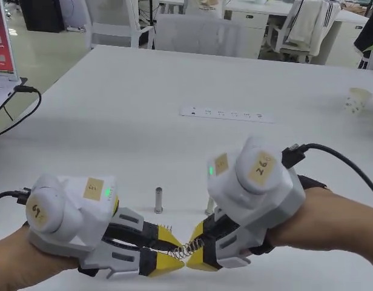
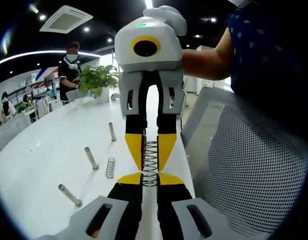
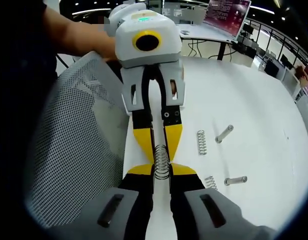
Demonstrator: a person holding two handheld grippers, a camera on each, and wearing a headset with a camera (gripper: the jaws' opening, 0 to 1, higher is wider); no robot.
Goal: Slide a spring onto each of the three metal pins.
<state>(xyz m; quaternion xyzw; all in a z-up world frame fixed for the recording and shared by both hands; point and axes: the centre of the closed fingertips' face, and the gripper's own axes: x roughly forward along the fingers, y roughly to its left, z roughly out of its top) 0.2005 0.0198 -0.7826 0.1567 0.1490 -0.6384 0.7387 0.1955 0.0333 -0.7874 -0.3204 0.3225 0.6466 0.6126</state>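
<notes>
I'm pinching one spring point(image 1: 185, 247) at the near edge of the surface point(image 1: 132, 121), my left hand-held gripper point(image 1: 170, 253) closing on one end and my right hand-held gripper point(image 1: 197, 248) closing on the other, tips almost meeting. Just beyond that spring a metal pin point(image 1: 158, 200) is standing upright, and a loose spring point(image 2: 110, 167) is lying off to one side of it. Well beyond the held spring a power strip point(image 1: 227, 113) is lying flat, and a paper cup point(image 1: 358, 100) is sitting farther off.

Spring point(image 1: 185, 247) between left claw point(image 1: 168, 253) and right claw point(image 1: 197, 250), pin point(image 1: 158, 200) upright on table point(image 1: 144, 109) behind.
</notes>
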